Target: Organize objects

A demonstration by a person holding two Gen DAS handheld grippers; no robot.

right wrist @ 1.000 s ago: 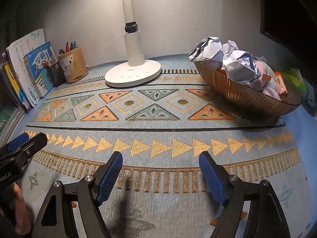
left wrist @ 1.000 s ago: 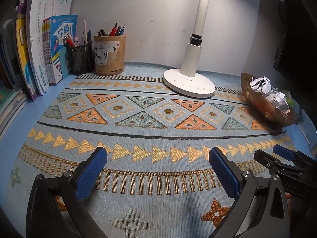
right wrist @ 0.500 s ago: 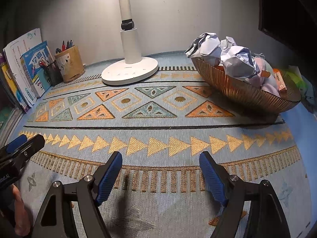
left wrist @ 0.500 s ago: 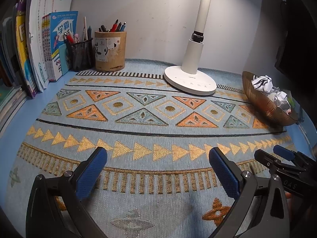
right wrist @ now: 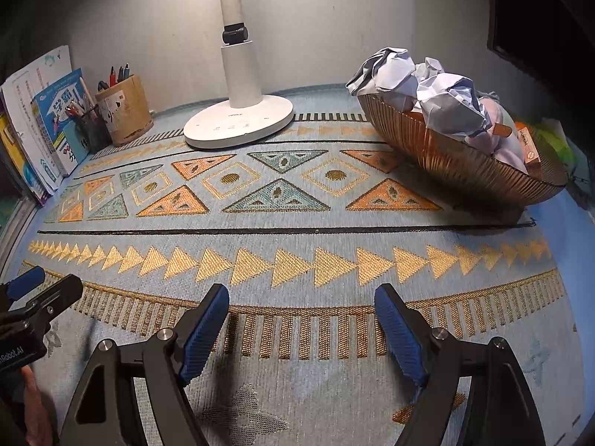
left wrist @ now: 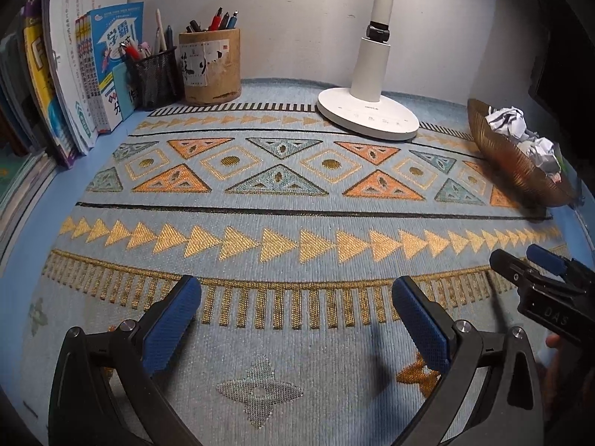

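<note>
My left gripper (left wrist: 295,306) is open and empty, low over the front of the patterned mat (left wrist: 297,215). My right gripper (right wrist: 301,316) is open and empty too, beside it on the right; it also shows in the left wrist view (left wrist: 528,256). A ribbed amber bowl (right wrist: 457,160) stands at the right, holding crumpled paper balls (right wrist: 442,100) and small items; it also shows in the left wrist view (left wrist: 513,160). A bamboo pen holder (left wrist: 210,67) and a black mesh pen cup (left wrist: 154,74) stand at the back left.
A white desk lamp (left wrist: 368,111) stands at the back centre against the wall. Upright books (left wrist: 74,74) line the left side. A dark monitor edge (right wrist: 539,7) is at the upper right. Green items (right wrist: 557,141) lie behind the bowl.
Both grippers have moved slightly forward and lower over the mat. Both stay open and empty. Nothing on the desk has moved.
</note>
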